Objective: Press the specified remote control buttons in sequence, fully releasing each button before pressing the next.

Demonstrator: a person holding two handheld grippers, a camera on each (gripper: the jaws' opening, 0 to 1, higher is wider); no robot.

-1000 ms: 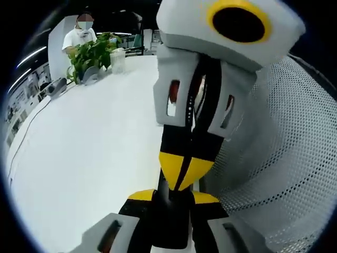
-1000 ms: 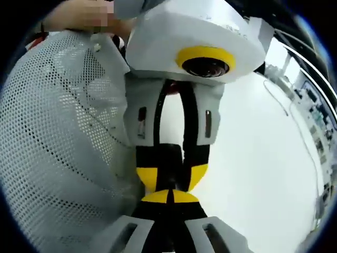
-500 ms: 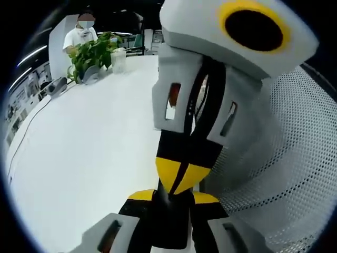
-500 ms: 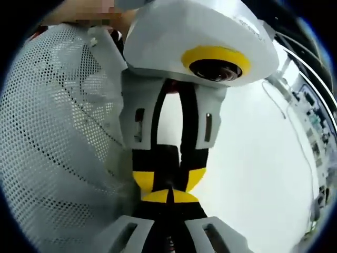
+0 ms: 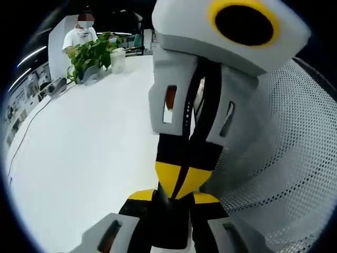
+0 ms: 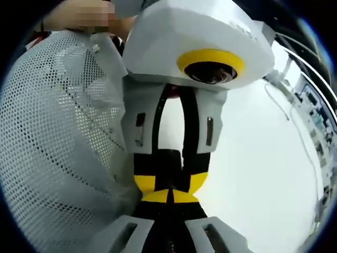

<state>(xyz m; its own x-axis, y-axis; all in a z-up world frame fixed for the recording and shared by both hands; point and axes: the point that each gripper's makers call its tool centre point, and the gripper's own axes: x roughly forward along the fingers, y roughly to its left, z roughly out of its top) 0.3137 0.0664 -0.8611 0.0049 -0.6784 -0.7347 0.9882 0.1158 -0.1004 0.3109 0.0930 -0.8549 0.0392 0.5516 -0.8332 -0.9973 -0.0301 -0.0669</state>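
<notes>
My two grippers meet tip to tip above a white table (image 5: 89, 142). In the left gripper view my left gripper (image 5: 172, 202) rises from the bottom with its yellow-tipped jaws together and nothing between them. My right gripper (image 5: 182, 179) points down at it from above, jaws also together, its tips touching or almost touching the left ones. The right gripper view gives the mirror picture: my right gripper (image 6: 169, 199) is at the bottom, and my left gripper (image 6: 169, 182) hangs over it. The grippers' bodies hide whatever lies behind them.
A white mesh sleeve (image 5: 284, 158) (image 6: 58, 137) wraps the arm beside the grippers. At the table's far end stand a leafy green plant (image 5: 92, 52) and a clear jar (image 5: 118, 60), with a person (image 5: 81, 31) behind them. A thin cable (image 5: 26, 126) runs along the table's edge.
The right gripper's body has swayed slightly in the left gripper view, now a little left of where it was half a second ago. Both pairs of jaws have stayed together.
</notes>
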